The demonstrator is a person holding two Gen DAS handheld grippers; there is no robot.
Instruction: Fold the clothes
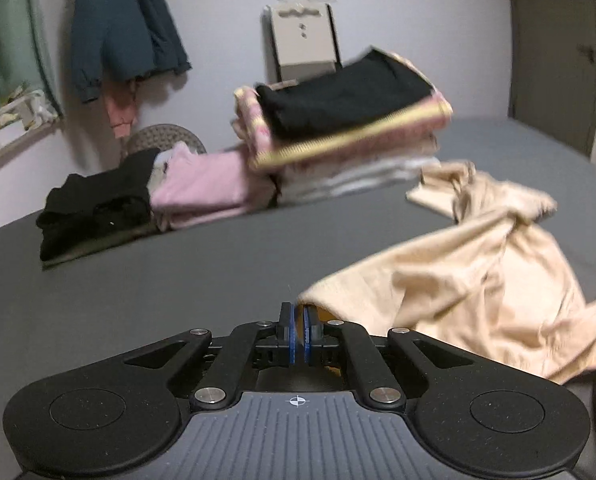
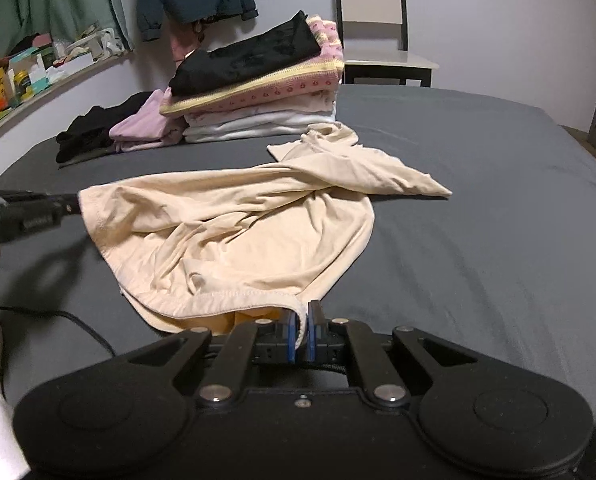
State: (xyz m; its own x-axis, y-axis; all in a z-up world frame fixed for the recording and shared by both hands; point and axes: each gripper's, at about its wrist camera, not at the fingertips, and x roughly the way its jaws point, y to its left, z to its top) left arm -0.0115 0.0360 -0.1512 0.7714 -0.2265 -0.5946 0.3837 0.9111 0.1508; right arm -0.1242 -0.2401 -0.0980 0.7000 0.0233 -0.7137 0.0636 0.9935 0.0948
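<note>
A cream garment (image 2: 238, 224) lies crumpled across the dark grey bed (image 2: 477, 220). My right gripper (image 2: 302, 320) is shut on the hem at its near edge, with cloth pinched between the blue pads. My left gripper (image 1: 299, 318) is shut on the garment's other corner; the cream garment (image 1: 477, 280) spreads away to the right in the left wrist view. In the right wrist view the left gripper (image 2: 72, 204) reaches in from the left and holds the garment's left corner just above the bed.
A stack of folded clothes (image 2: 258, 92) with a black piece on top stands at the far side of the bed, with pink and black garments (image 2: 110, 132) beside it. A chair (image 2: 377, 28) stands behind the bed. A cluttered ledge (image 2: 30, 80) runs along the left wall. A cable (image 2: 78, 320) lies at near left.
</note>
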